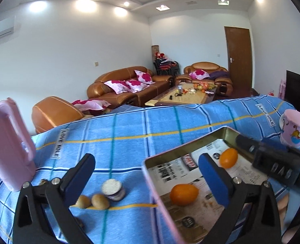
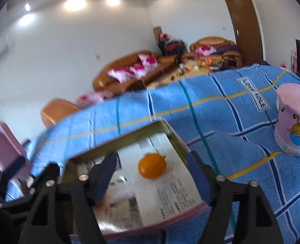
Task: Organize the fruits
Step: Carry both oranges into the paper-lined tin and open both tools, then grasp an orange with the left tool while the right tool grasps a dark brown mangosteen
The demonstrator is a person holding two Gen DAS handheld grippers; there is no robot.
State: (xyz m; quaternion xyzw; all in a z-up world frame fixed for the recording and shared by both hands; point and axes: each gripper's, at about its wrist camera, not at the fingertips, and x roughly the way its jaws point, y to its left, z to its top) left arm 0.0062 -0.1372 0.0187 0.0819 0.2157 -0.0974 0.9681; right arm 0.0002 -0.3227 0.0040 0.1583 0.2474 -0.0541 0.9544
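Two orange citrus fruits are lying loose in the pink-rimmed tin tray (image 1: 150,174), on the printed paper lining it: the nearer orange fruit (image 1: 183,194) is sitting toward the tray's front edge and the farther orange fruit (image 1: 228,158) is resting deeper in. The left gripper (image 1: 147,181) is standing spread wide with nothing between its blue pads; its left finger is hanging over the cloth and its right finger over the tray. The right gripper (image 2: 152,170) is also standing parted and empty, with the farther fruit (image 2: 152,165) lying ahead between its fingers but untouched. Judging from this, the step in hand is the release: each fruit is looking freshly set down and both tools are looking free to leave. Out on the blue checked cloth (image 1: 129,142), two small brown fruits (image 1: 93,201) are still waiting beside a small white-capped jar (image 1: 113,189), just left of the tray. The next move is probably calling for the left gripper to swing left and dip toward those brown fruits, closing on one without nudging the jar or its twin, since they are touching. A pink cartoon mug (image 2: 292,122) is standing well to the right, and a pink handled container (image 1: 9,142) at far left.
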